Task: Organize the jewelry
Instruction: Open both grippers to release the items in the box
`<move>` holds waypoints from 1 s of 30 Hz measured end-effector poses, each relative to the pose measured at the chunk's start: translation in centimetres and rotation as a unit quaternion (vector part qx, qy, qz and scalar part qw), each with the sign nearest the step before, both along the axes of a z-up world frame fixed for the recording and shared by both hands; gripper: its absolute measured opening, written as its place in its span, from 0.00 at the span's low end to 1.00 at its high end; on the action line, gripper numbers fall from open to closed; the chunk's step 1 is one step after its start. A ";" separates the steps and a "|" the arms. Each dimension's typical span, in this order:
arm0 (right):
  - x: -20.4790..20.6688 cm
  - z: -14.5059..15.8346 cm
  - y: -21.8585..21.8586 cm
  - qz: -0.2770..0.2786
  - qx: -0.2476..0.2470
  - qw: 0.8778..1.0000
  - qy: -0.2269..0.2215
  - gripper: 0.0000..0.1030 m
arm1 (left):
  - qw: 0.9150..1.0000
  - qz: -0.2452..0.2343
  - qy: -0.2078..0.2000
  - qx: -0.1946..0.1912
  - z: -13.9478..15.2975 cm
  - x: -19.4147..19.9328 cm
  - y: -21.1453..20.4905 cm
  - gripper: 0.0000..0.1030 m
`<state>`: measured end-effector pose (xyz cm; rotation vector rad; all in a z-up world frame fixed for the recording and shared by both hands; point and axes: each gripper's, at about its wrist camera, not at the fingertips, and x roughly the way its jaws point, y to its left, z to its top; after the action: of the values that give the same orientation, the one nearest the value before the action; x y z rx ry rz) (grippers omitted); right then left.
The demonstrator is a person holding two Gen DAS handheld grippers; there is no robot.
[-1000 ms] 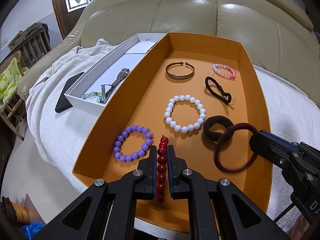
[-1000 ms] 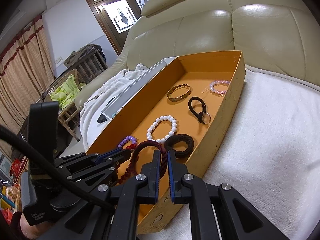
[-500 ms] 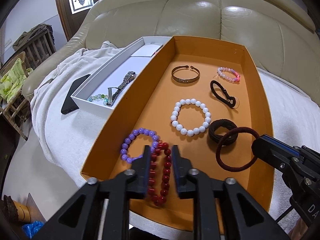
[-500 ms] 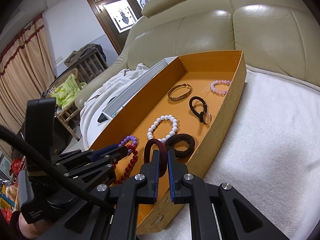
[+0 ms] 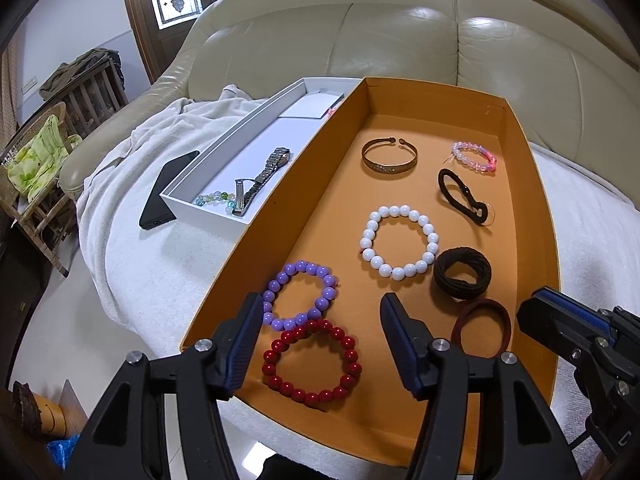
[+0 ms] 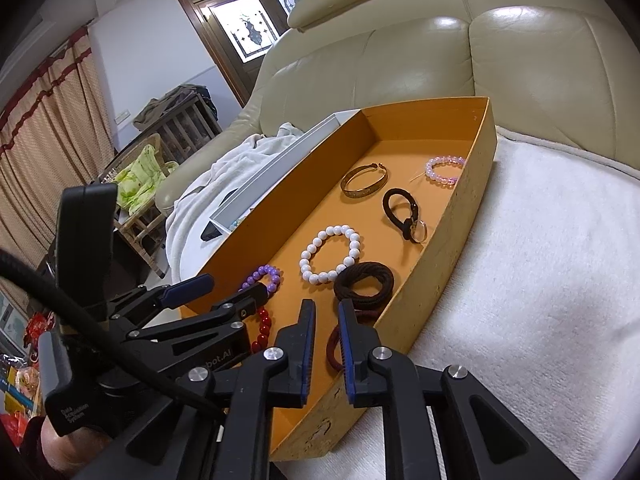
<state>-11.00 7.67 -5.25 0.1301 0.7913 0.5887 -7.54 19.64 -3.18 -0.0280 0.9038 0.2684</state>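
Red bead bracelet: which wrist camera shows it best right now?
Left wrist view: the whole red bead bracelet lies flat in the orange tray. In the right wrist view the left gripper hides most of it.

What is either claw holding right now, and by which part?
Nothing. The left claw is open over the red bracelet, which lies in the box. The right claw is open; the maroon hair tie lies free.

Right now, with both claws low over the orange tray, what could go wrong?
1. The red bracelet overlaps the purple bracelet; grabbing one could drag the other.
2. The right claw hangs open around the maroon hair tie near the tray wall; lifting away might snag it.
3. The left claw is close to the right one; they could bump.
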 end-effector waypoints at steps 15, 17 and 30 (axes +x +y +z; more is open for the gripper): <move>-1.1 1.6 -1.0 -0.001 -0.019 0.999 -0.038 0.30 | 0.998 -0.001 -0.051 0.020 2.2 -0.7 -0.9 0.77; -1.3 2.1 -1.6 -0.006 -0.021 0.999 -0.050 0.31 | 0.997 0.006 -0.069 0.031 2.8 -1.2 -1.2 0.80; -3.8 5.7 -4.0 -0.027 -0.053 0.991 -0.120 0.36 | 0.995 0.044 -0.080 0.025 4.8 -2.3 -1.2 0.83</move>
<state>-14.77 3.70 0.40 -0.0168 0.5811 0.4983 -9.85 18.41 1.62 -0.0427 0.7367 0.3655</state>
